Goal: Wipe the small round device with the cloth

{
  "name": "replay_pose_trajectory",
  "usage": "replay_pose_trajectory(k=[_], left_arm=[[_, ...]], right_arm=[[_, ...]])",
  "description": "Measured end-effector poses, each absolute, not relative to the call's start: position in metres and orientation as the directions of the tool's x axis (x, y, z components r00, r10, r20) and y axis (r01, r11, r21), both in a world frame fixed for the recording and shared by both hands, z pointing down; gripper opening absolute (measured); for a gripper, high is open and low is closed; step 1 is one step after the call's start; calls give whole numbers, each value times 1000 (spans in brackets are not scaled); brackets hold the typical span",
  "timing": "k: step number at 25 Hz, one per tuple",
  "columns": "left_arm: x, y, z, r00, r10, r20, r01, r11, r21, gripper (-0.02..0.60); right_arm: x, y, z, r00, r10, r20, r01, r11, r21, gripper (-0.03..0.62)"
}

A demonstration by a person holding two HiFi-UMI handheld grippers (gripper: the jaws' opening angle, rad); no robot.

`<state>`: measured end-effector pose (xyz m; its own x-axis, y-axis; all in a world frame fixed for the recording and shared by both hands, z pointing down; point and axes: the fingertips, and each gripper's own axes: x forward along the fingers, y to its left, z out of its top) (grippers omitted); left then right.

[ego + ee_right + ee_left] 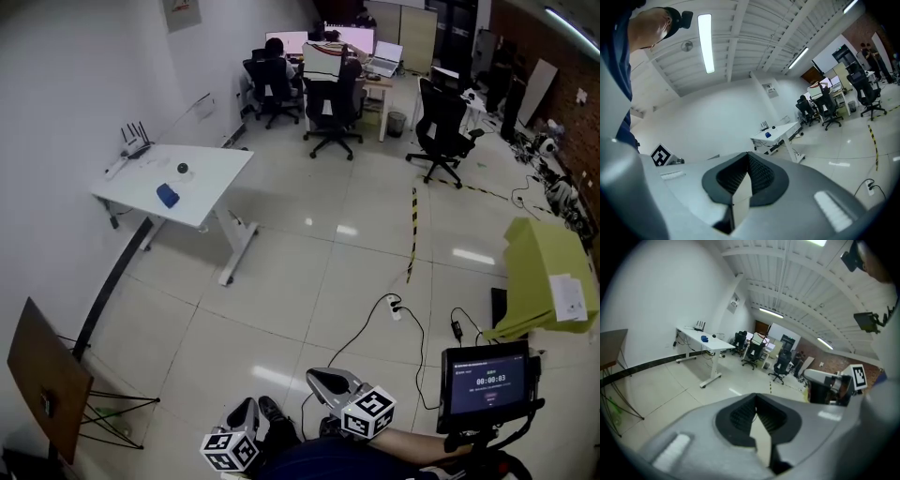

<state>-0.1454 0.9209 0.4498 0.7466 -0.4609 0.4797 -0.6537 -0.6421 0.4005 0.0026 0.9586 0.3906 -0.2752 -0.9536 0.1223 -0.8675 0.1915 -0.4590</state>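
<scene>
Left gripper: jaws fully together, nothing between them. Right gripper: the same, closed and empty. Both are held low in front of the person, over the glossy tiled floor.

A screen on a stand is just to the right. A cable and socket strip lie on the tiles beyond.

The blue cloth and the small round device lie near each other but apart on the white table by the left wall, well apart from both grippers.

Judgement: the cloth looks soft, limp and light, best pinched at a raised edge or fold. The device looks small and light and is likely to slide on the smooth tabletop, so the other gripper should steady it.

A router stands at the table's far end. Office chairs and desks fill the back of the room.
</scene>
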Motion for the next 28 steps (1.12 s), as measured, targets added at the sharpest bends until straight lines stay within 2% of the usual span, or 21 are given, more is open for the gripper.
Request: replay_pose_trajectory(k=[13,28], left_arm=[[-130,807,448,795,-414,443,-595,-674,438,3],[-162,687,452,838,-362,408,-537,-677,503,3]], right_arm=[[8,855,387,-211,-963,167,-902,126,-413,11],[-40,734,381,-187,-956,226,-932,100,-350,11]])
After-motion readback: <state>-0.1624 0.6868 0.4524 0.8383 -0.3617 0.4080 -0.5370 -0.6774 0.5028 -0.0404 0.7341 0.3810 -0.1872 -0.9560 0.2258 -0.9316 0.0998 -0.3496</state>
